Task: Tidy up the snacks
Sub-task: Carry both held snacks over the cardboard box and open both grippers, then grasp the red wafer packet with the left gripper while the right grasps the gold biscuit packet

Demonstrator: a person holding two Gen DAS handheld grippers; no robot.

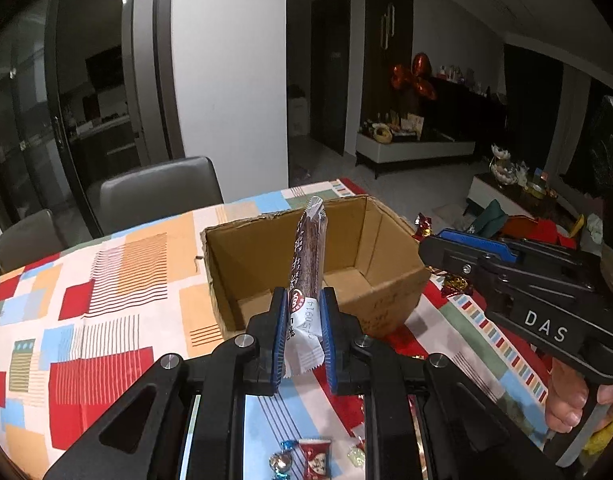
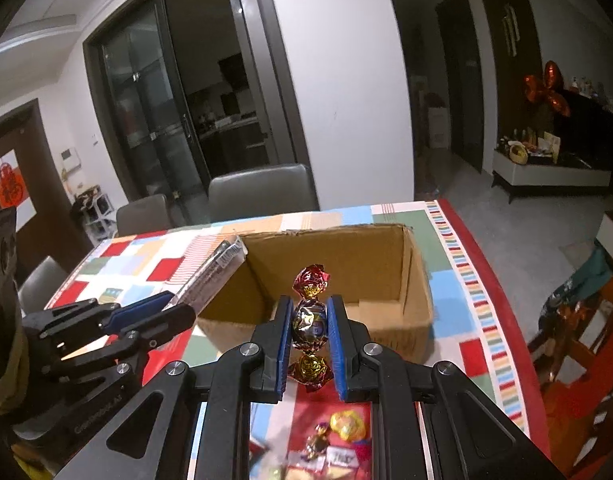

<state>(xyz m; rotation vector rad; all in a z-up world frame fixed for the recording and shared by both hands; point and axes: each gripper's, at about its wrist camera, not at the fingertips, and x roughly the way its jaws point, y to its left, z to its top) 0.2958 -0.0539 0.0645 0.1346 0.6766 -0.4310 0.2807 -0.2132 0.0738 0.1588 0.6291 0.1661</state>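
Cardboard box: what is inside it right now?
The box shows only bare cardboard floor and walls in both views; no snacks visible inside. The near wall, the held stick and the held candy cover part of the floor, so that strip cannot be checked.

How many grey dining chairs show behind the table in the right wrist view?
3: one grey chair behind the cardboard box, one left of it, one at the table's left edge. Others may be hidden.

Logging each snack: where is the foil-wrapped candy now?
Right wrist view, centre: the foil-wrapped candy is pinched in the right gripper, just before the cardboard box.
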